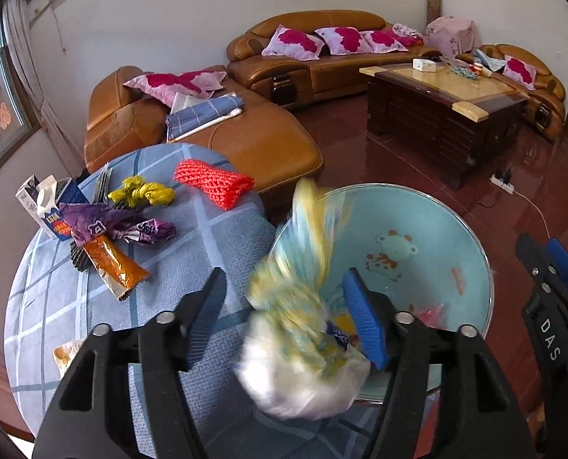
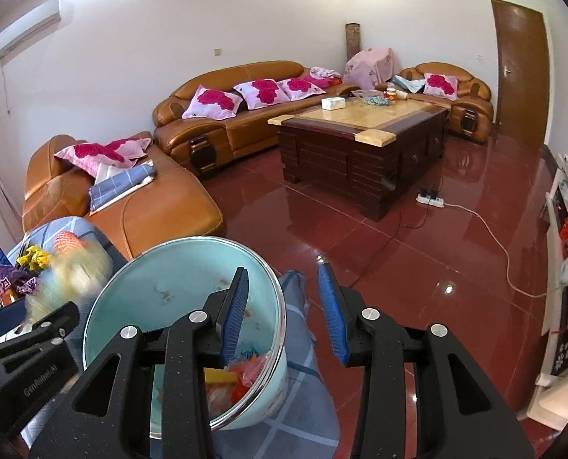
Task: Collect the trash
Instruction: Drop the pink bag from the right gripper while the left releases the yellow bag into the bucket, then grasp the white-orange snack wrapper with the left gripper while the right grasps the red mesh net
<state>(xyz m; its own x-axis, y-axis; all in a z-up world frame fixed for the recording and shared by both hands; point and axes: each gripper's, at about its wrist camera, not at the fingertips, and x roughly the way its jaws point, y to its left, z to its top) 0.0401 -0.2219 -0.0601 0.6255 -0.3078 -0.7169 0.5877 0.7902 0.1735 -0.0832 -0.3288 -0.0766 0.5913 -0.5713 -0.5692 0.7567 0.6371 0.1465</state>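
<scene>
A crumpled yellow-and-white plastic bag [image 1: 303, 329], blurred, hangs between the fingers of my left gripper [image 1: 284, 273] at the near rim of a light-blue basin [image 1: 475, 237]. The jaws stand wide: the bag lies against the blue right pad [image 1: 364, 325] and clear of the left one. My right gripper [image 2: 283, 267] is open and straddles the basin's [image 2: 169, 260] right wall without pressing it. Wrappers [image 2: 245, 371] lie in the basin's bottom. On the plaid tablecloth [image 1: 73, 306] lie a purple wrapper [image 1: 119, 225], a yellow bag [image 1: 142, 191], an orange packet [image 1: 116, 264], red foam netting [image 1: 215, 183] and a carton [image 1: 47, 206].
An orange leather sofa [image 1: 253, 141] stands just behind the round table. A dark coffee table [image 2: 360, 153] sits mid-room on the red tile floor, with a power strip and cable [image 2: 431, 201] beside it. A white shelf [image 2: 567, 267] lines the right wall.
</scene>
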